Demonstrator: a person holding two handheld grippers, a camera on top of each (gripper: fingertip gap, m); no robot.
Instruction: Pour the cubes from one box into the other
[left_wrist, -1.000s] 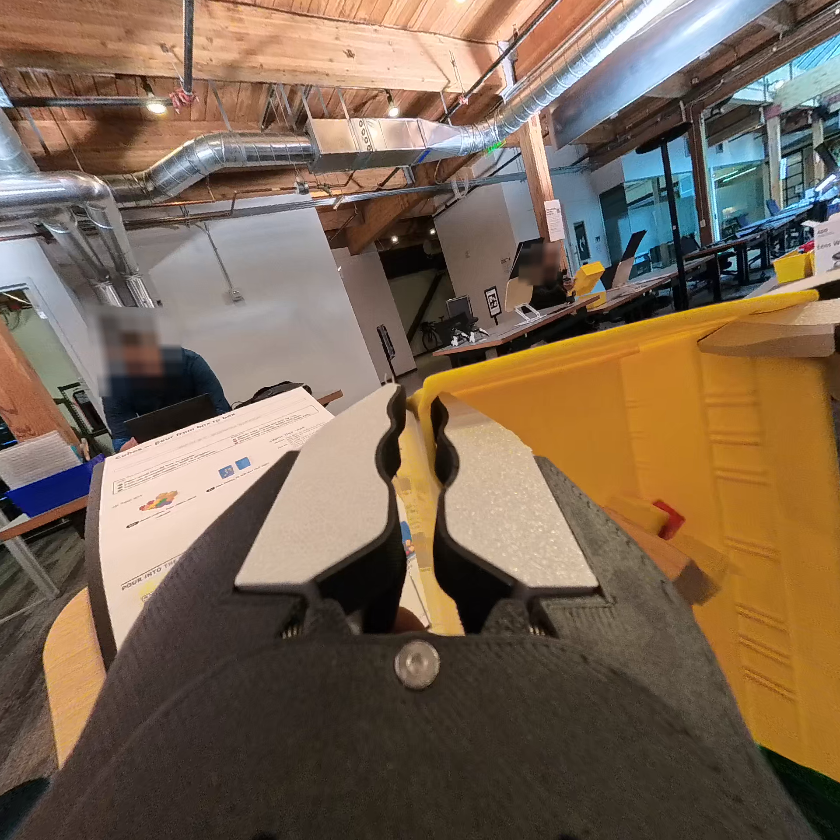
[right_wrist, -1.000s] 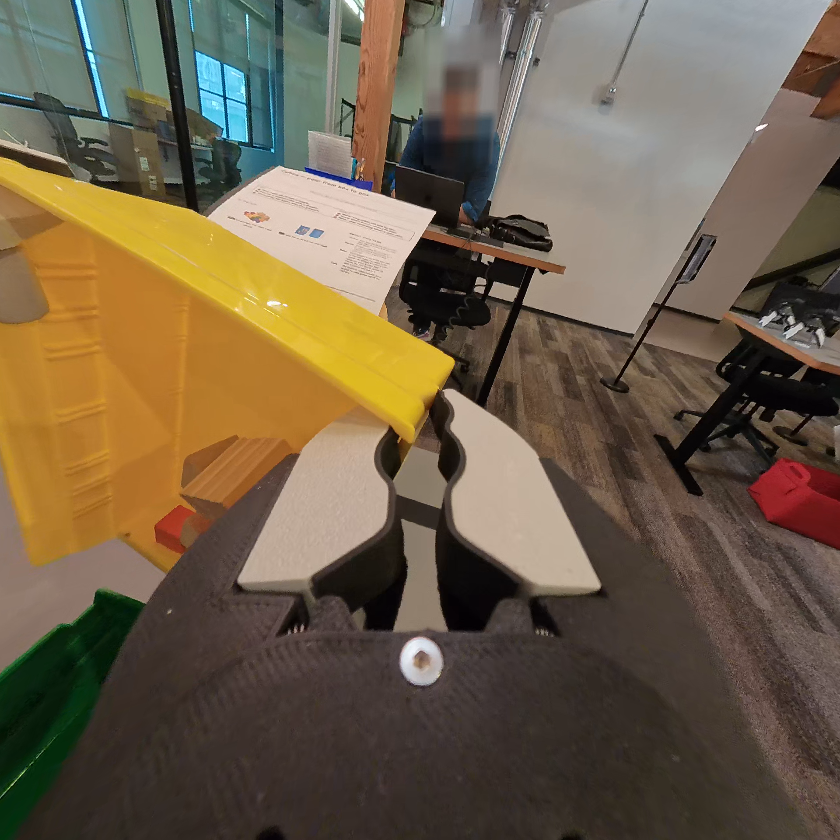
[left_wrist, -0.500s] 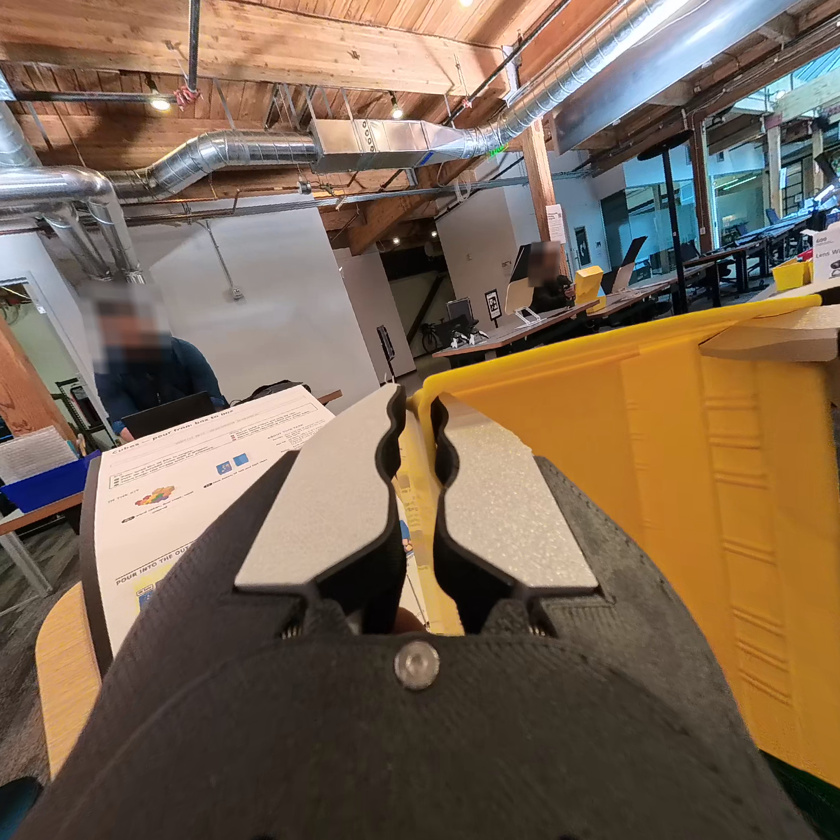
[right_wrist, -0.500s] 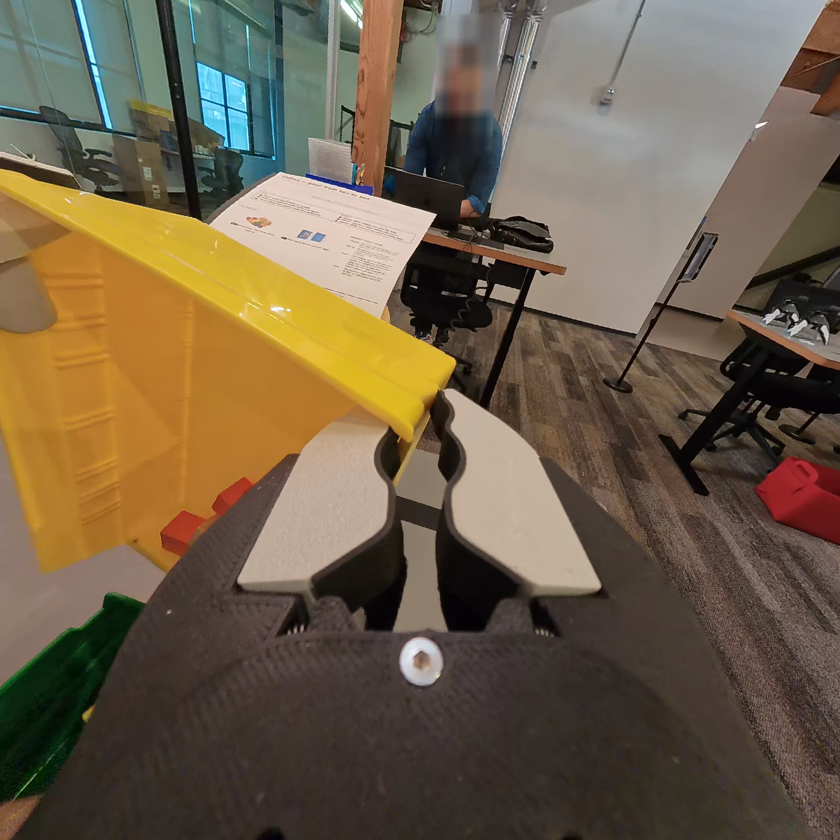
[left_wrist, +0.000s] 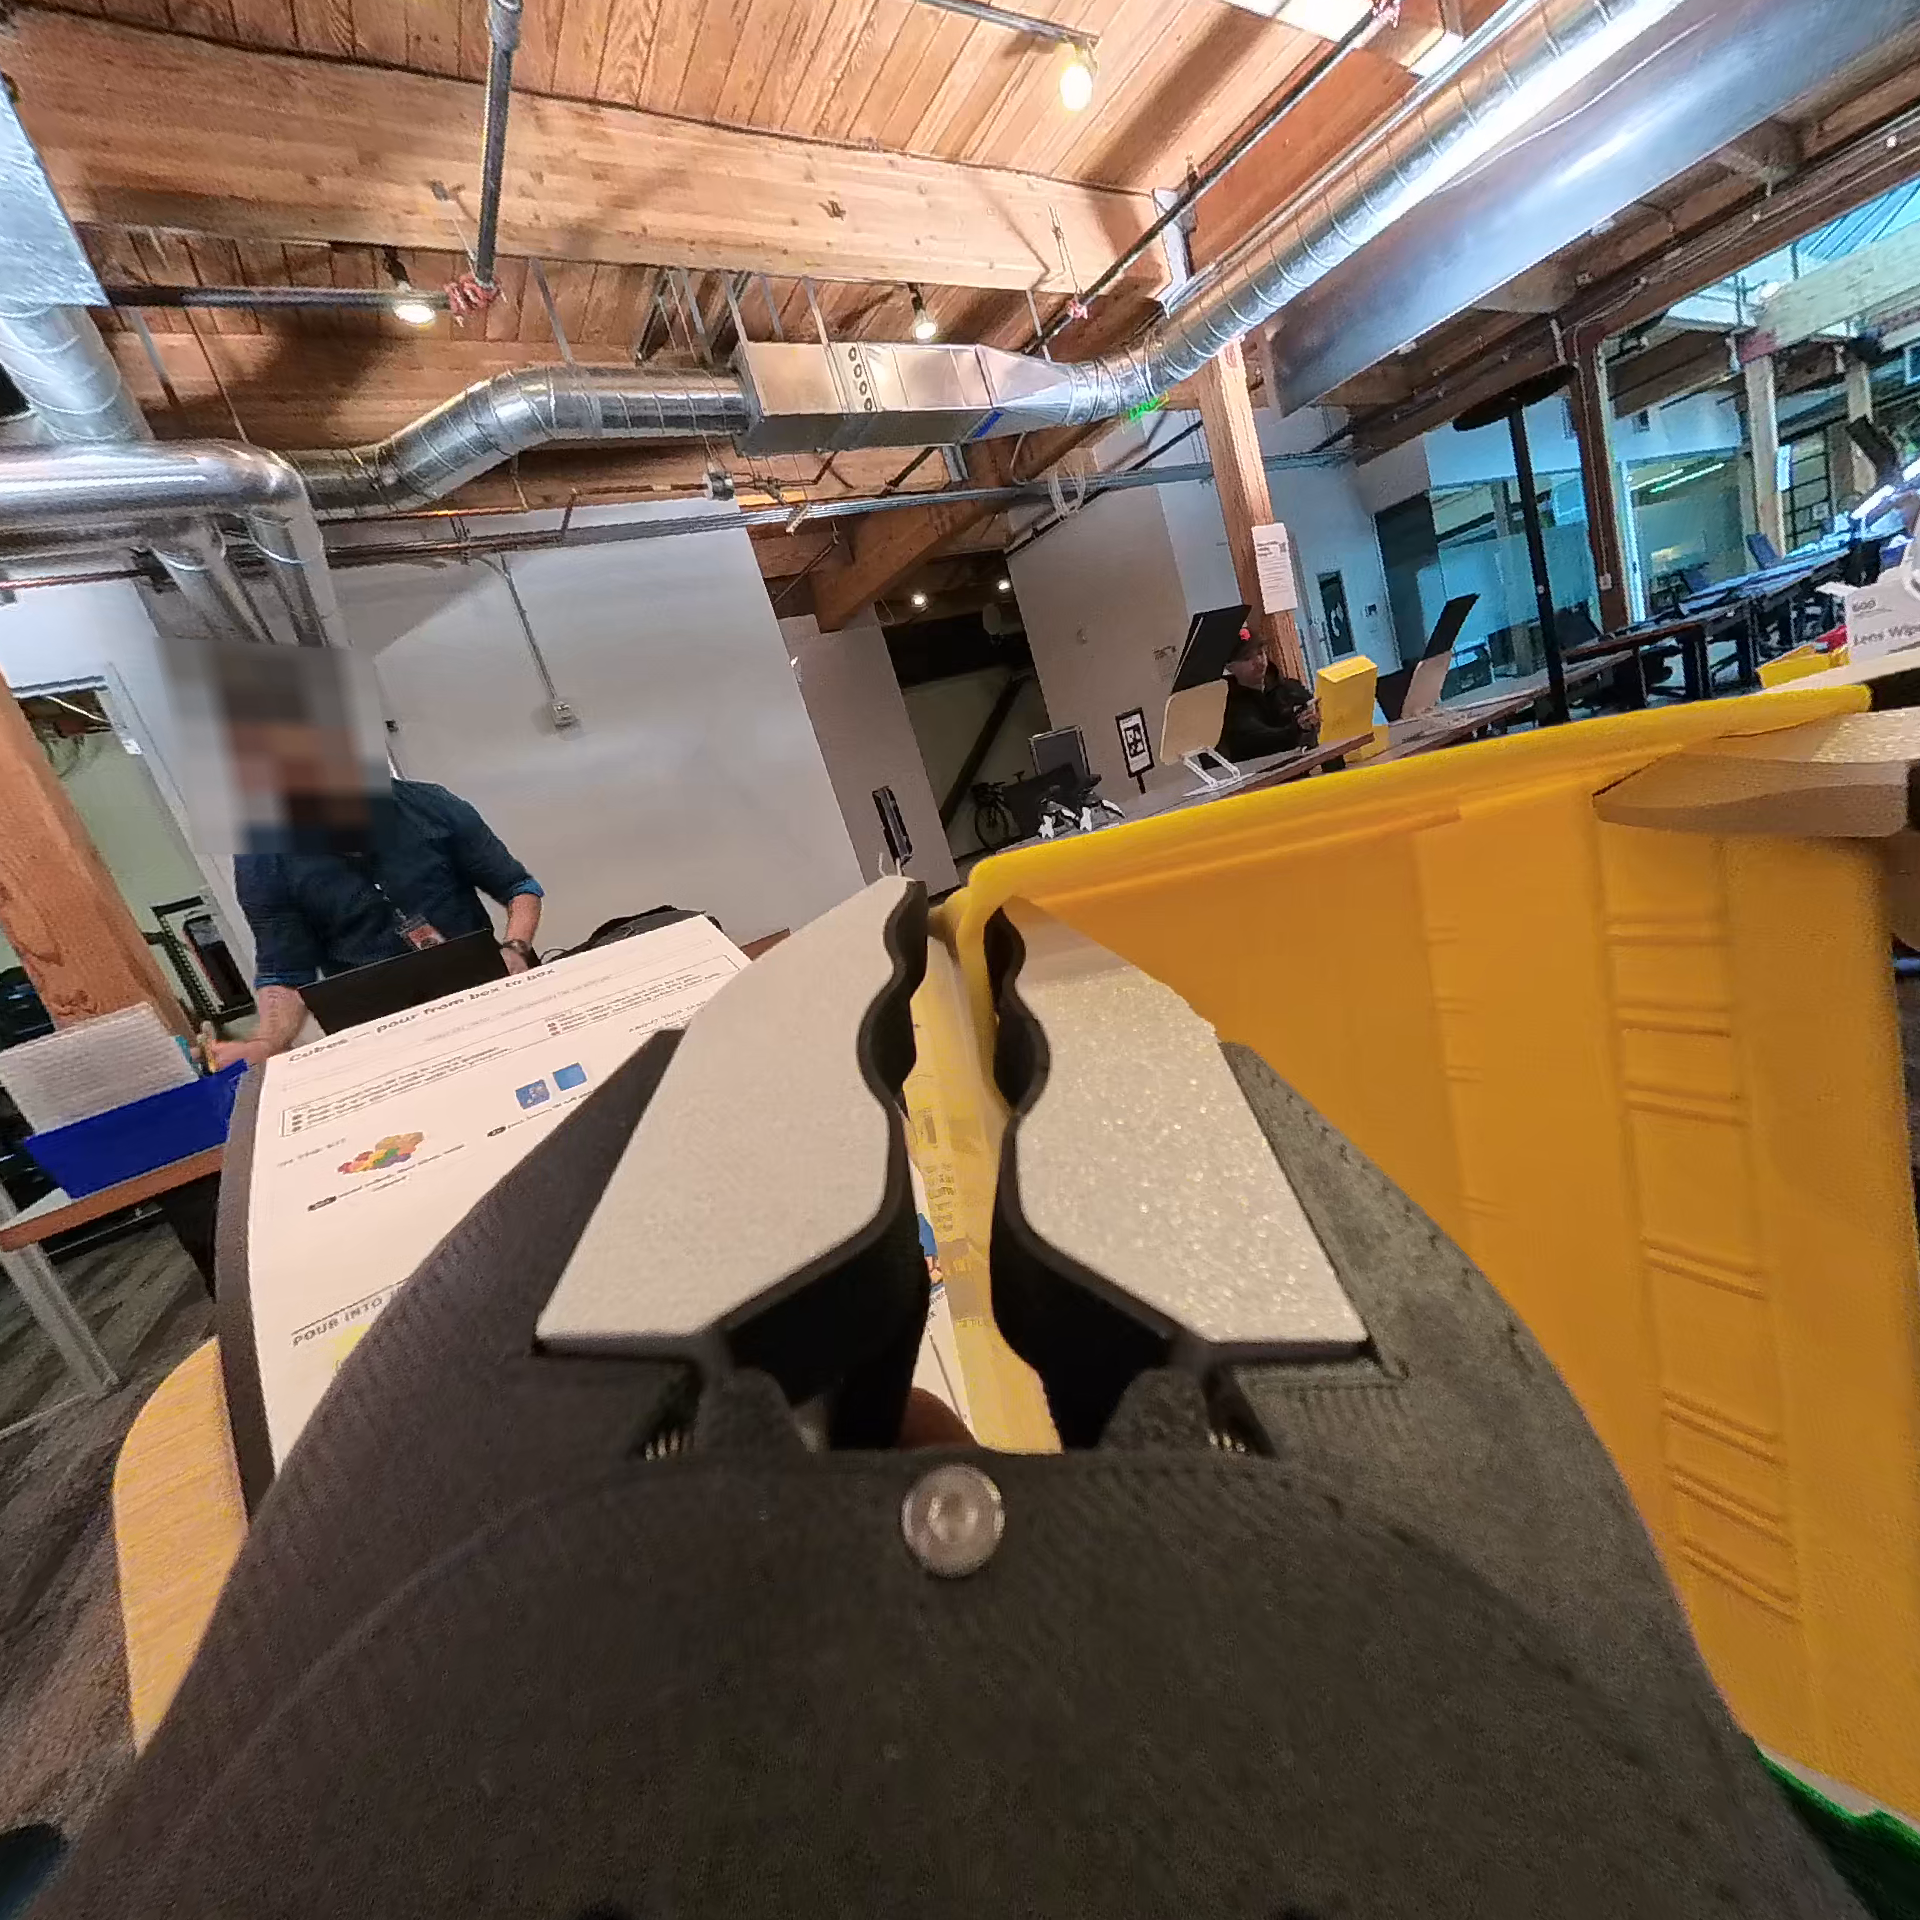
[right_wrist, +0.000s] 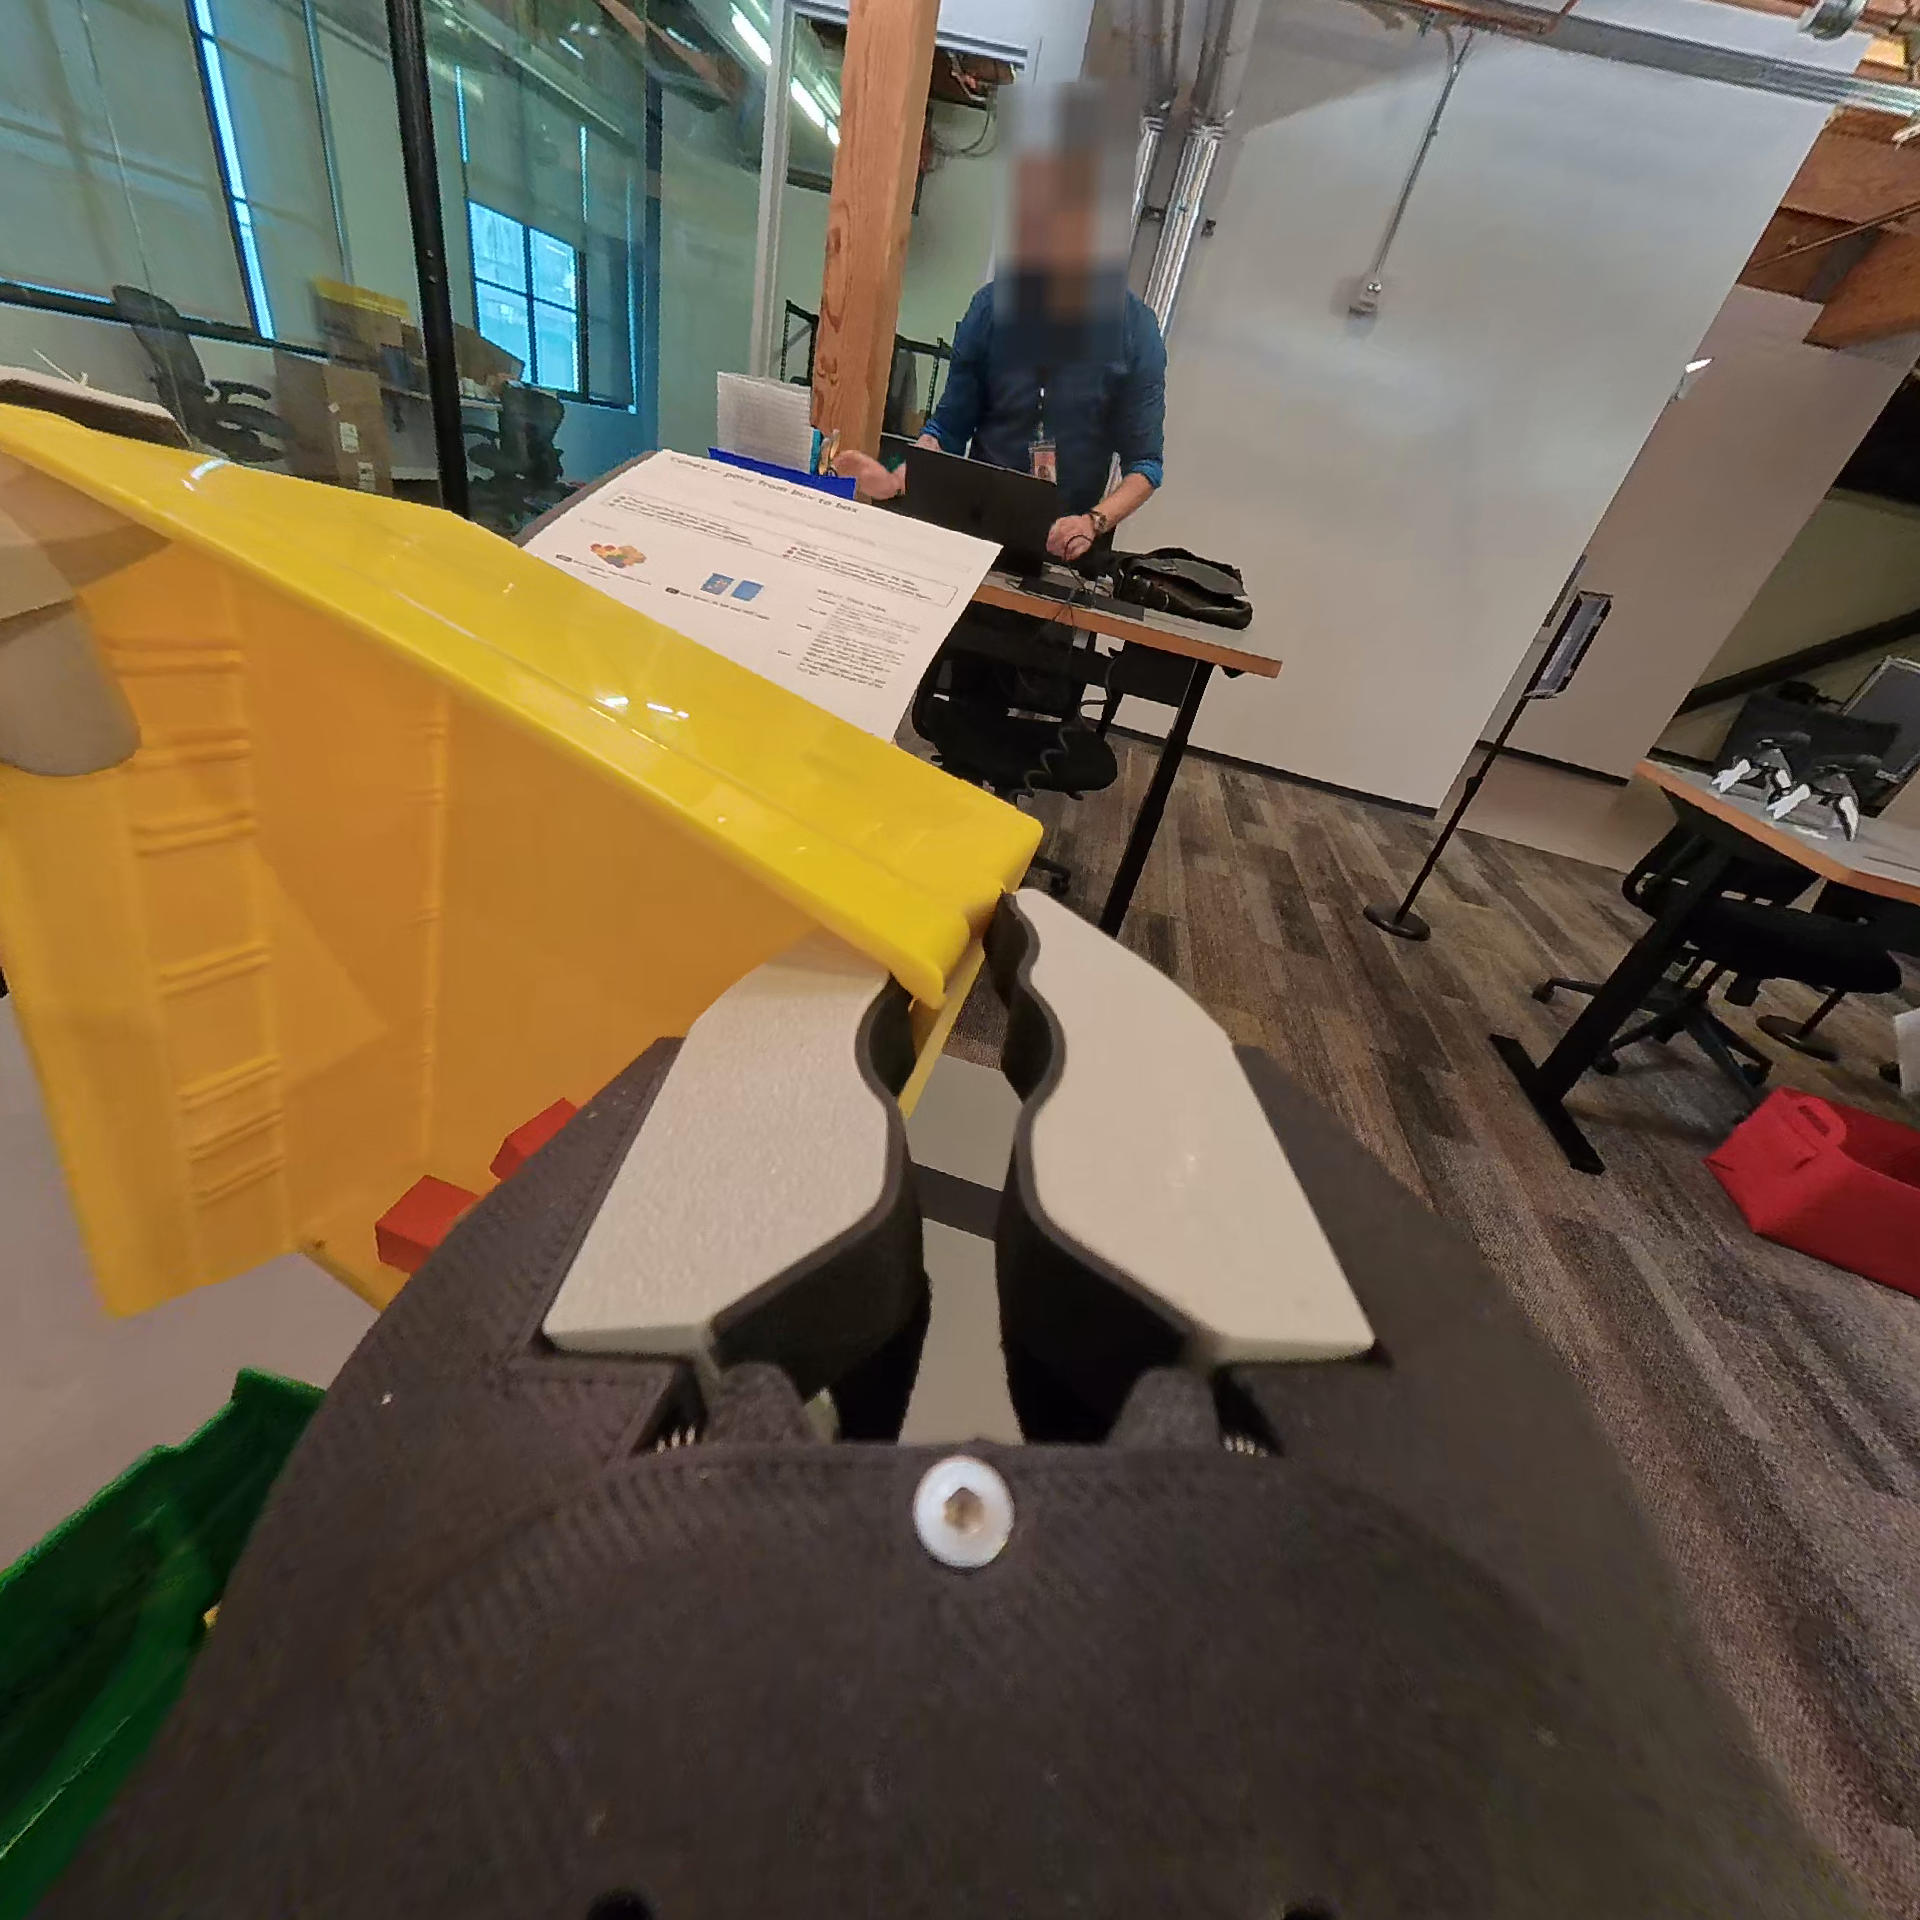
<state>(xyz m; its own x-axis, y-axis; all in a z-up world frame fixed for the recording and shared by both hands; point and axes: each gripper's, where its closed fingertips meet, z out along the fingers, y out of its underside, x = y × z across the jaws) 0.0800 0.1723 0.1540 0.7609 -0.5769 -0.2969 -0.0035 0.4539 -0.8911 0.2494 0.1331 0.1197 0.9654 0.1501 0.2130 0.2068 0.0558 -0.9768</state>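
My left gripper (left_wrist: 951, 925) and right gripper (right_wrist: 987, 935) each pinch the yellow box (right_wrist: 468, 831) by its rim – stiff, light, probably slippery – with red cubes (right_wrist: 426, 1231) sliding toward the green box (right_wrist: 114, 1558).

Timber ceiling (left_wrist: 644, 177) carries silver ducts (left_wrist: 540, 416) and small lamps. White walls (right_wrist: 1455, 416), glass partitions (right_wrist: 312, 208), grey plank floor (right_wrist: 1558, 1195). Desks (right_wrist: 1143, 634) and office chairs (right_wrist: 1787, 956) stand about; far rows look blurred.
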